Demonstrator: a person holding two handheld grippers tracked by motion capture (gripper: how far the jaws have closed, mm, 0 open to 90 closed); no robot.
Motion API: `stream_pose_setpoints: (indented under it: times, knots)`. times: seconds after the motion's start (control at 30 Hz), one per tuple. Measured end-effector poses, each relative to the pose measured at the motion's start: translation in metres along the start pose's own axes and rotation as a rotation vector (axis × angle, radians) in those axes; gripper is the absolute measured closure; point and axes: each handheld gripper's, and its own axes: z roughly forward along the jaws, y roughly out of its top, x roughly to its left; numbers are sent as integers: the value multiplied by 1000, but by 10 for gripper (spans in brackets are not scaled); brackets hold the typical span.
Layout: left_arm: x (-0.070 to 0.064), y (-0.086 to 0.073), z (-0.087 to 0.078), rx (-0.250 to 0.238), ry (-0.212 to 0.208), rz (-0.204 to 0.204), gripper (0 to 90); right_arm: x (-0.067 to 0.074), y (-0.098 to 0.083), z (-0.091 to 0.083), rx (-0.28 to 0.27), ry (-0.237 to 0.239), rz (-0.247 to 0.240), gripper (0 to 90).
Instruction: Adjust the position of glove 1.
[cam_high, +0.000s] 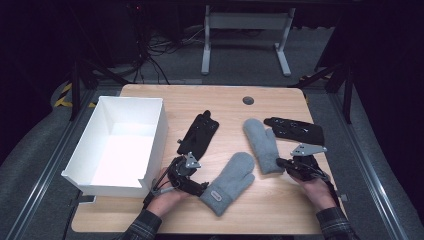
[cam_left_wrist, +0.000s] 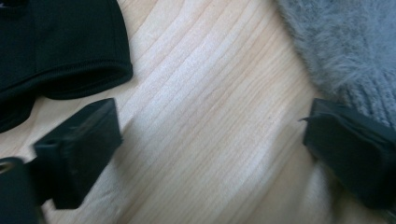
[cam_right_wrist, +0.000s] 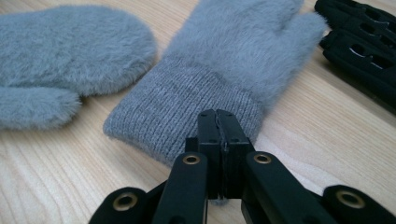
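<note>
Right tool (cam_right_wrist: 218, 122) pinched shut on the right grey mitten's (cam_right_wrist: 233, 60) ribbed cuff; left tool (cam_left_wrist: 210, 140) gapes beside the left grey mitten (cam_high: 227, 182). Lift slowly, keeping the cuff bite deep.

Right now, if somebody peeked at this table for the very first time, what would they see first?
Probably the two fluffy grey mittens in the middle of the wooden table: the near mitten beside the open left gripper, and the far mitten, whose knitted cuff the right gripper has pinched shut. Next comes the big white box on the left, with black gloves lying beside it.
</note>
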Motion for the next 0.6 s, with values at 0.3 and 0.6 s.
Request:
stream_pose_setpoints:
  times: [0.3, 0.6]
  knots:
    - [0, -3, 1, -31, -4, 2, 0, 1, 9, -2, -56, -11, -6, 900]
    - [0, -3, 1, -31, -3, 2, 0, -1, 11, 13, 11, 33, -18, 900]
